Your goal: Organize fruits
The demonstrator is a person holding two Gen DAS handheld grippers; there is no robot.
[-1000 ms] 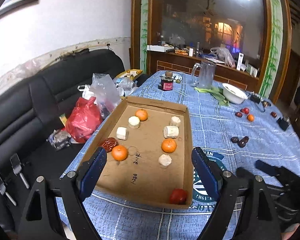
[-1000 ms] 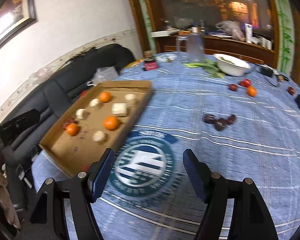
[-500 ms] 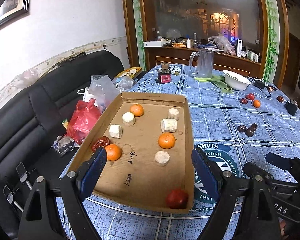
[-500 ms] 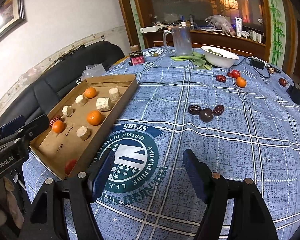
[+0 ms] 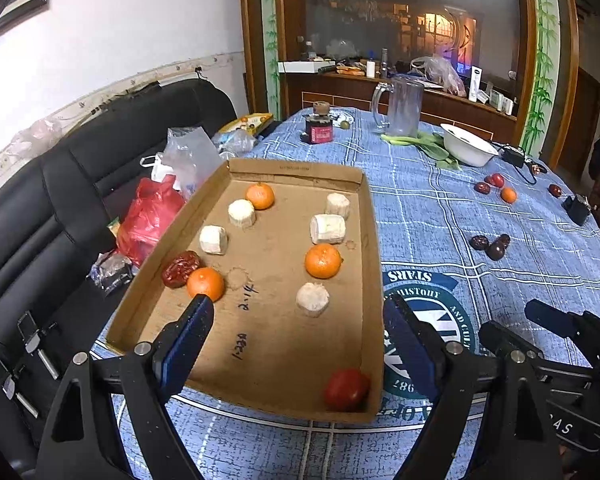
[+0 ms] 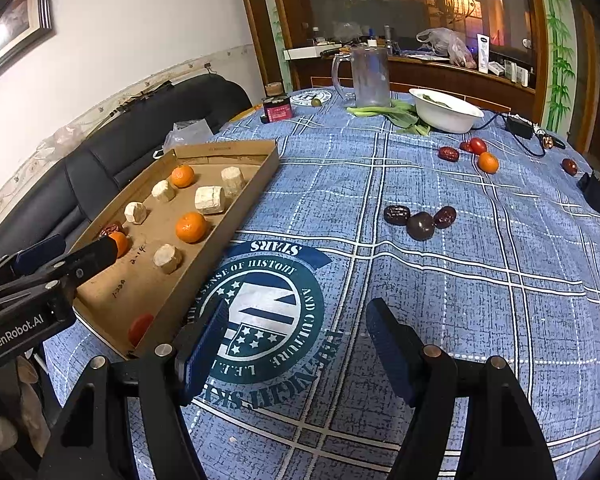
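Note:
A shallow cardboard tray (image 5: 374, 240) (image 6: 256, 184) lies on the blue checked tablecloth. It holds three oranges (image 5: 323, 261), several white chunks (image 5: 327, 229), a red date (image 5: 180, 268) and a red tomato (image 5: 346, 389). My left gripper (image 5: 298, 338) is open and empty above the tray's near end. My right gripper (image 6: 298, 340) is open and empty over the round printed emblem (image 6: 268, 304). Three dark dates (image 6: 420, 220) lie on the cloth ahead of it. Further back lie an orange (image 6: 488, 162), a small tomato (image 6: 478, 145) and more dates (image 6: 448, 153).
A white bowl (image 6: 446, 114), greens (image 6: 396, 114), a clear mug (image 6: 366, 76) and a red jar (image 6: 277, 109) stand at the table's far side. A black sofa with plastic bags (image 5: 152, 216) is left of the table. A black charger (image 6: 594, 192) lies at the right.
Both grippers have moved in closer over the table. The left has lowered toward the tray's near end; the right has swung toward the loose fruits. Both stay open.

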